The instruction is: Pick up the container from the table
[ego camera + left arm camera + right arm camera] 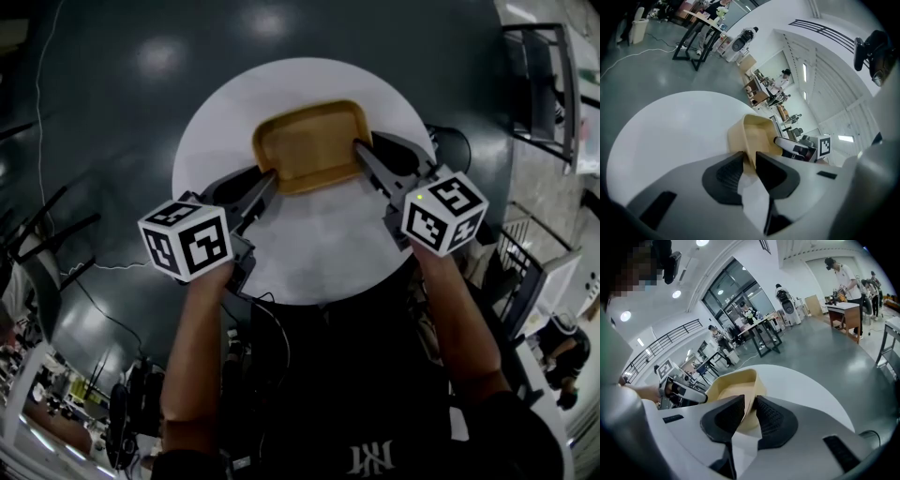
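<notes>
Clamps the rim of the tan container [309,141] with the left gripper [270,180] and the right gripper [360,150] — jaws pinched on its two near corners, at the round white table [319,258].

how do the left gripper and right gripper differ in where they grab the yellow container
The left gripper bites the container at its near left corner; the right gripper bites farther along the right rim. In the head view the left gripper reaches in from the lower left, the right gripper from the lower right. Shared: both have their jaws closed on the container's rim, one at each side.
</notes>
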Motion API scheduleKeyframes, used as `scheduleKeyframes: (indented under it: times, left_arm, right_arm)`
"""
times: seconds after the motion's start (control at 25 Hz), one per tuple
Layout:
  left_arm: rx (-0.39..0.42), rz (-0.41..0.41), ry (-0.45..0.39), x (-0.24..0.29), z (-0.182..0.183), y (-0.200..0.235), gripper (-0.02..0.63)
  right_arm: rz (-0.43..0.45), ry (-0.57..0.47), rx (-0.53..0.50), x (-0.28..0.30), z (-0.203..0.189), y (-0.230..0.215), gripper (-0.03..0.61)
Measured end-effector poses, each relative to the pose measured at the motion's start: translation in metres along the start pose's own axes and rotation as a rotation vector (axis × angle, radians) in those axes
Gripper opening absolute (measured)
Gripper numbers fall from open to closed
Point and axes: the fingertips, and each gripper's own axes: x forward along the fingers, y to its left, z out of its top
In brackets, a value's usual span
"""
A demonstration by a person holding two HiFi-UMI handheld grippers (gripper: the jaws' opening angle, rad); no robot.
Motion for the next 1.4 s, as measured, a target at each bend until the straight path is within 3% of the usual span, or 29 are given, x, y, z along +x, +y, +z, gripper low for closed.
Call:
scheduleKeyframes:
  times: [0.56,1.12,1.4]
  left_arm:
    - [0.035,0.002,-0.052,-0.039,0.023,-0.019,0.064]
    - [0.164,-0.029,-0.184,-0.138,0.088,-0.073,0.058]
    - [0.235,-0.064,-0.255,-0.192,0.113,-0.106,0.058]
  right_arm:
    - [-0.003,-0.037,-0.032,-0.011,0.033,0.029,0.075]
    - [0.0,-0.253,-0.123,-0.053,0.139,0.124,0.072]
    - [0.006,-0.337,-0.168,-0.08,0.173,0.171,0.072]
